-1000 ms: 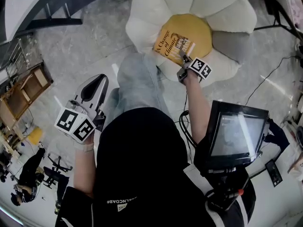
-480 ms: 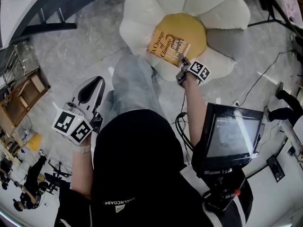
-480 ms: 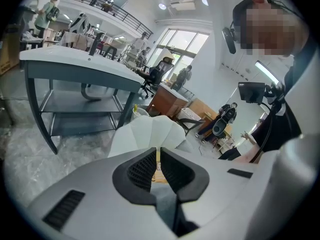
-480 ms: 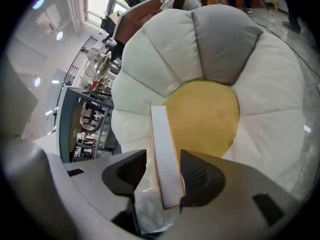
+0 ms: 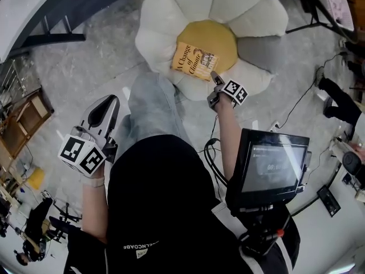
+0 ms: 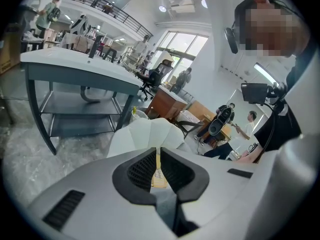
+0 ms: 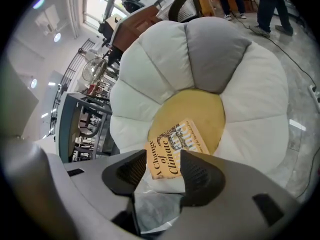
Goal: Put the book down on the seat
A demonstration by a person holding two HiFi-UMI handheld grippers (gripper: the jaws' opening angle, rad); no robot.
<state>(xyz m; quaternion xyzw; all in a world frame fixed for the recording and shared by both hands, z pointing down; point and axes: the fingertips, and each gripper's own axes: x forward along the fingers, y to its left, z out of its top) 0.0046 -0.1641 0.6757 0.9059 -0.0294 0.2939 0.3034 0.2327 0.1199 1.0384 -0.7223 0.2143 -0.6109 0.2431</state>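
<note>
The orange-yellow book lies flat on the yellow centre of the flower-shaped white cushion seat, near its left side. My right gripper sits just at the book's near corner. In the right gripper view the book shows beyond the jaws, which stand apart with only white cushion between them. My left gripper hangs low at the left, away from the seat, beside the person's leg. Its jaws are together with a thin slit, holding nothing.
A monitor on a rig hangs at the person's right side. A grey desk stands at the upper left and wooden furniture at the left. Cables run over the floor right of the seat, where another person's leg shows.
The book has come down onto the left part of the yellow centre. The right gripper's jaws now stand apart at its corner. The left gripper stayed low at the left.
</note>
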